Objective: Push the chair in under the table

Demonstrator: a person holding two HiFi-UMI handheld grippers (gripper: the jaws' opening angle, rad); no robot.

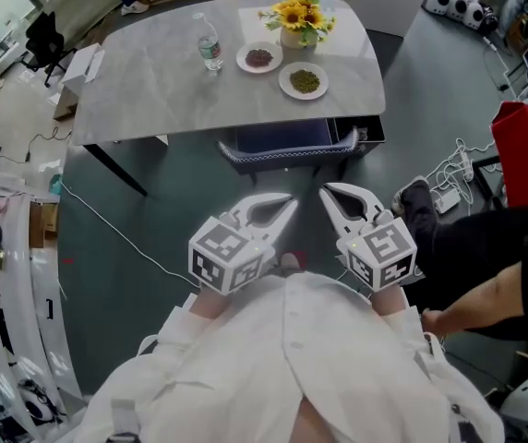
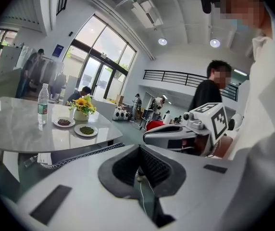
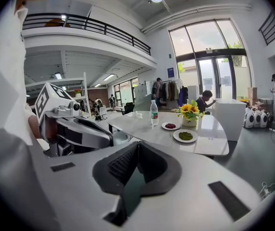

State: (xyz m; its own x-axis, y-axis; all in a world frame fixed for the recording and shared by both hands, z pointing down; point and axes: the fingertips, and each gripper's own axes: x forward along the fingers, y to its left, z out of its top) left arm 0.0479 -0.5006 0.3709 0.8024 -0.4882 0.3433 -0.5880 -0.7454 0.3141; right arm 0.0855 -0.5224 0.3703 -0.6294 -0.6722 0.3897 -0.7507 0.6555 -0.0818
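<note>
The chair (image 1: 287,142), dark blue seat with a patterned edge, stands mostly under the near edge of the grey marble table (image 1: 153,90). In the left gripper view its edge (image 2: 72,155) shows below the tabletop (image 2: 12,134). My left gripper (image 1: 289,202) and right gripper (image 1: 327,191) hang side by side just short of the chair, tips pointing toward it and not touching it. Both are shut with nothing between the jaws. The left gripper (image 2: 140,148) has the right one (image 2: 176,136) beside it. From the right gripper (image 3: 137,144) the left one (image 3: 77,129) shows at its side.
On the table stand a water bottle (image 1: 210,46), two plates (image 1: 258,58) (image 1: 304,80), a sunflower pot (image 1: 298,21) and a white box (image 1: 84,63). At the right are a person's arm (image 1: 486,293) and shoe (image 1: 416,197), loose cables (image 1: 453,169) and a red object (image 1: 522,155).
</note>
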